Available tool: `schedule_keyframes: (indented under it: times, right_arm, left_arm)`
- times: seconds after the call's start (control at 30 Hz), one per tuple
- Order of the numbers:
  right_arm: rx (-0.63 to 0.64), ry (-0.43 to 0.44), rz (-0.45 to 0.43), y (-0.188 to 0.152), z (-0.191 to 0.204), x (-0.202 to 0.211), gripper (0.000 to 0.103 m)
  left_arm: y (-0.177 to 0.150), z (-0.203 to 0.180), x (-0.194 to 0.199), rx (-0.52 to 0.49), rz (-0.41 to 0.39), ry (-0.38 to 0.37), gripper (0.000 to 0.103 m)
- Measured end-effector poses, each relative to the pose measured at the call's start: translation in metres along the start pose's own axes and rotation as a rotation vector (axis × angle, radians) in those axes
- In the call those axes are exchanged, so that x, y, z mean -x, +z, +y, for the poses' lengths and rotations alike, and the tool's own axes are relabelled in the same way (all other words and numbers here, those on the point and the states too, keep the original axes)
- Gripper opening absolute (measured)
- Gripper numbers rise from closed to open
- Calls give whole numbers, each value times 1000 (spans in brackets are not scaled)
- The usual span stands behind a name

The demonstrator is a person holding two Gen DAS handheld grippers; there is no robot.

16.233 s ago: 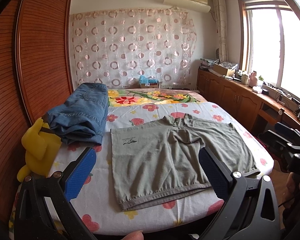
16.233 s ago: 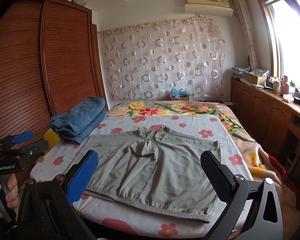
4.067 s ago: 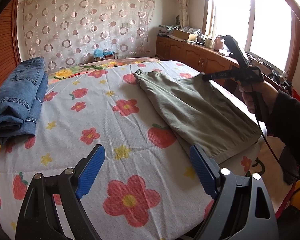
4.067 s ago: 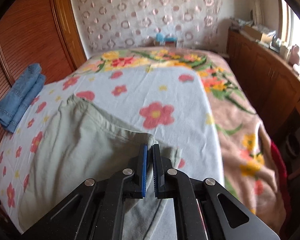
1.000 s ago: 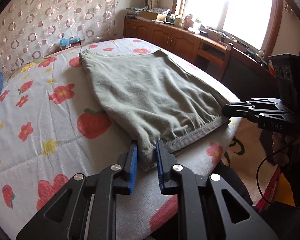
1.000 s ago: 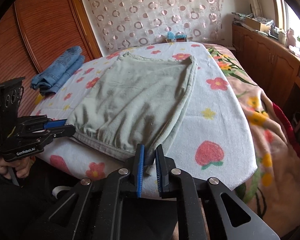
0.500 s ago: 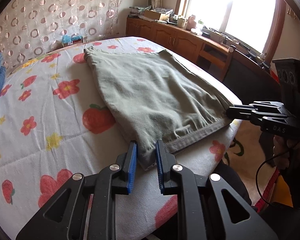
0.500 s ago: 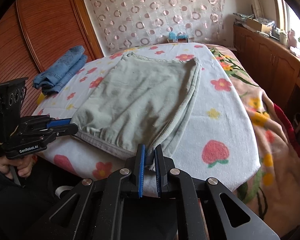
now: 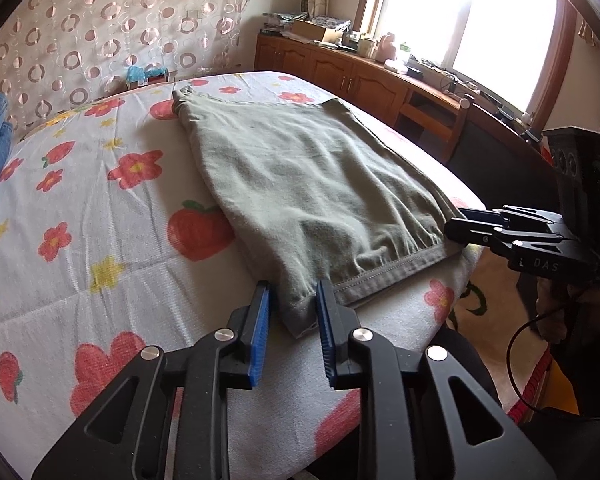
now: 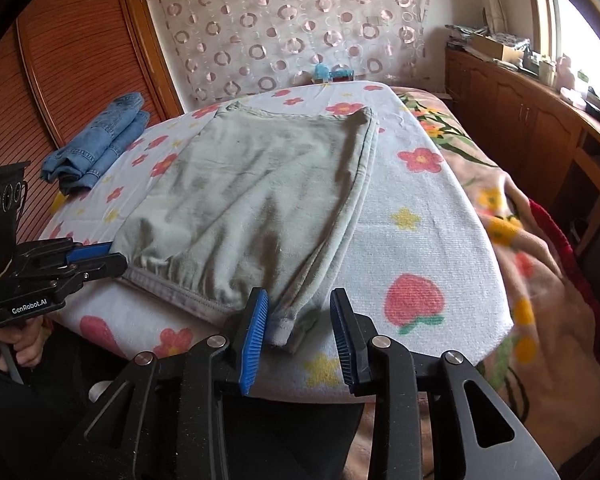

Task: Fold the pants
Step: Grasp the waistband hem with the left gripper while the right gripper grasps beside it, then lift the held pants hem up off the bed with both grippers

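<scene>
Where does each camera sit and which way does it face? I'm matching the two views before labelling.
Left wrist: on the left gripper, at the pants' near left hem corner, looking up the bed toward the window; the right gripper and hand show at right.
Right wrist: on the right gripper, at the near right hem corner, looking toward the curtain and wardrobe; the left gripper and hand show at left.
Shared: pants, bed, jeans, curtain.

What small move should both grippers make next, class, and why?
Probably close both again on the hem corners: the left gripper and right gripper are open astride the hem corners of the grey-green pants, folded lengthwise on the bed, cross fold undone.
</scene>
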State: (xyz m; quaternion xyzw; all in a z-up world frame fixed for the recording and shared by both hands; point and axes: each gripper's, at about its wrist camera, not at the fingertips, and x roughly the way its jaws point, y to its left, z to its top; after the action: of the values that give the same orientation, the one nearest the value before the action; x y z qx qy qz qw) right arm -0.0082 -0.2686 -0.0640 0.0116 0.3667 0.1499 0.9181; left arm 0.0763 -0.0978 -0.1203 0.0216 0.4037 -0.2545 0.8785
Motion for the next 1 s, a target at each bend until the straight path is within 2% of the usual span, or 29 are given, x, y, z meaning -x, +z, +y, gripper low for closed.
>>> schedule_keyframes:
  times: [0.1, 0.2, 0.3, 0.47, 0.57, 0.73, 1.0]
  right_arm:
    - [8, -1, -2, -2, 3, 0, 37]
    - [4, 39, -5, -2, 2, -2, 37]
    - [24, 25, -3, -3, 4, -2, 37]
    - [30, 35, -2, -4, 4, -4, 25]
    - [22, 44, -3, -4, 2, -4, 19]
    - [16, 55, -7, -3, 1, -6, 13]
    - [31, 98, -89, 12, 5, 19, 11]
  left_arm:
    - [-1, 0, 0, 2, -2, 0, 25]
    - [-1, 0, 0, -5, -7, 4, 25]
    - [-2, 0, 0, -2, -8, 4, 25]
    - [-2, 0, 0, 10, -9, -7, 28]
    - [-3, -6, 0, -24, -5, 9, 28]
    - [-1, -11, 2, -48, -11, 9, 13]
    - [19, -12, 36, -41, -113, -4, 11]
